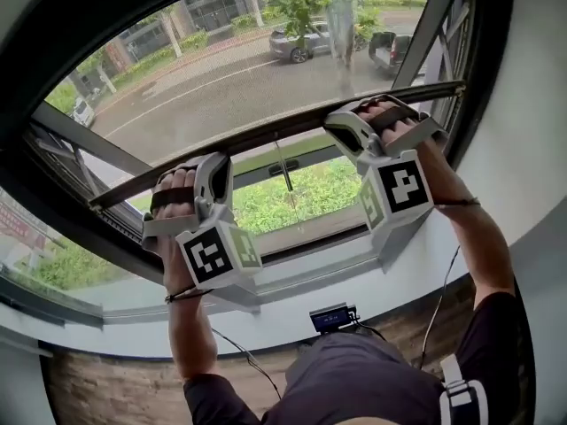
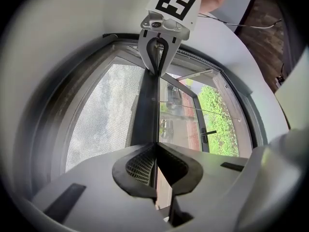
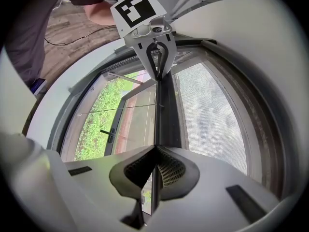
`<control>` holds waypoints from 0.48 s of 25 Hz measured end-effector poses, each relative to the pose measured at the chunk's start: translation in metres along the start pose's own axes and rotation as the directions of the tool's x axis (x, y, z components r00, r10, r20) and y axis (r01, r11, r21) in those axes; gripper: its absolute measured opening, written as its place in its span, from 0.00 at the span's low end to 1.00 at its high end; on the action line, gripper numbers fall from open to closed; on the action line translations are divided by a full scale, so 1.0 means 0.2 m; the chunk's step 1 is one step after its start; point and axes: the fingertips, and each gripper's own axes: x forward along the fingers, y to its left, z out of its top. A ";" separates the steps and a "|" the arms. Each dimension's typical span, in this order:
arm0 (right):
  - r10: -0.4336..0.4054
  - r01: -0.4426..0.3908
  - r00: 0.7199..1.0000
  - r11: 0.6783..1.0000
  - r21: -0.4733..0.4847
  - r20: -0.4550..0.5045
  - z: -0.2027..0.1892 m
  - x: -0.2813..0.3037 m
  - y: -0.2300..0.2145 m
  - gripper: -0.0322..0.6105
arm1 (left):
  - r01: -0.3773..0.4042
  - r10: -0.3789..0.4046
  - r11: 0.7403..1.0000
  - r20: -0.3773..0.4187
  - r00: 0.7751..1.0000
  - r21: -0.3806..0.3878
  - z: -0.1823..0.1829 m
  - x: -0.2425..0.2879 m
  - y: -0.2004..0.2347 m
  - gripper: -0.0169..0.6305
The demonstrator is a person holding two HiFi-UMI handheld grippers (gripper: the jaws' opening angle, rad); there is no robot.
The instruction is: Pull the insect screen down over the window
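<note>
Now the left hand-held gripper (image 1: 221,168) and right hand-held gripper (image 1: 342,131) clamp the screen bar (image 1: 275,136), partway down the window (image 1: 62,136) above a white sill (image 1: 310,274).

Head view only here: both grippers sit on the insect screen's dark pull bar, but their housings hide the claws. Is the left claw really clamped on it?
Observer: Yes; the left gripper view shows the left claw shut on the thin edge of the dark metal pull bar.
Operator: And the right?
Observer: The right claw pinches that same edge.
Operator: Any mesh behind the bar?
Observer: Fine grey woven mesh spans only one side of the bar.
</note>
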 end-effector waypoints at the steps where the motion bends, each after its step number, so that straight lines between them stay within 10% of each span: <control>1: 0.005 -0.005 1.000 1.000 -0.001 -0.004 -0.01 0.00 0.00 0.08 | -0.003 0.003 1.000 0.001 1.000 0.000 0.00 0.00 0.01 0.06; 12: 0.027 -0.027 1.000 1.000 0.012 0.002 0.03 -0.03 0.00 0.08 | 0.041 -0.041 0.999 0.021 0.999 -0.027 -0.01 -0.04 0.02 0.06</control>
